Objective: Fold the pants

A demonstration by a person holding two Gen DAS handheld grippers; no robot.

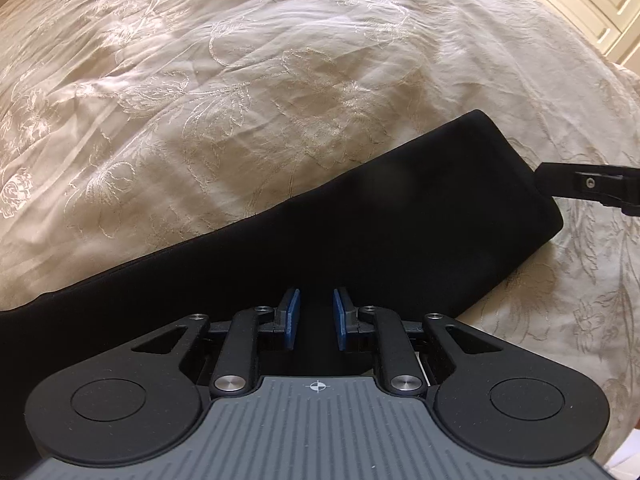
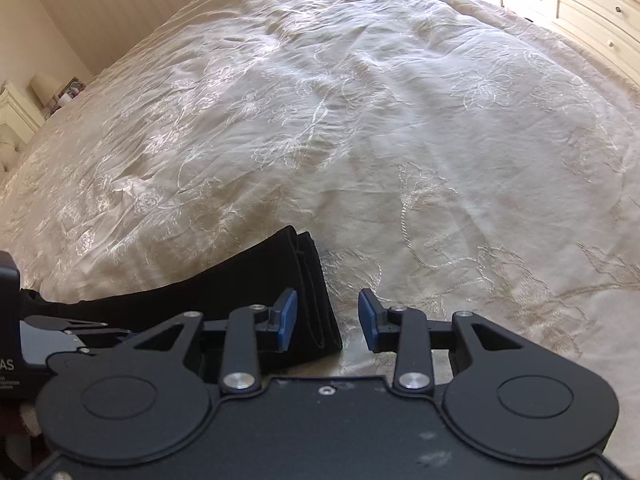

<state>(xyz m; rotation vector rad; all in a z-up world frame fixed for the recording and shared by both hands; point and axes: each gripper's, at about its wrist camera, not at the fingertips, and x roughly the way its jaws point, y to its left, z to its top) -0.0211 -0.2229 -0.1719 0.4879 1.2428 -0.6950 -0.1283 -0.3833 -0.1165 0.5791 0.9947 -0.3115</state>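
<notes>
Here pants (image 2: 312, 304) lie between open jaws.

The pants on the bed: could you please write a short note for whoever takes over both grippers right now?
Left gripper: jaws a little apart over the middle of the black pants, no cloth visibly pinched between the pads.
Right gripper: open, nothing held; the layered end of the pants lies partly between its pads.
Pants: lying as a long narrow strip on the cream embroidered bedspread.
Done: folded lengthwise, judging by the stacked layers at the end.
Left: probably fold the strip end to end and smooth it.
</notes>
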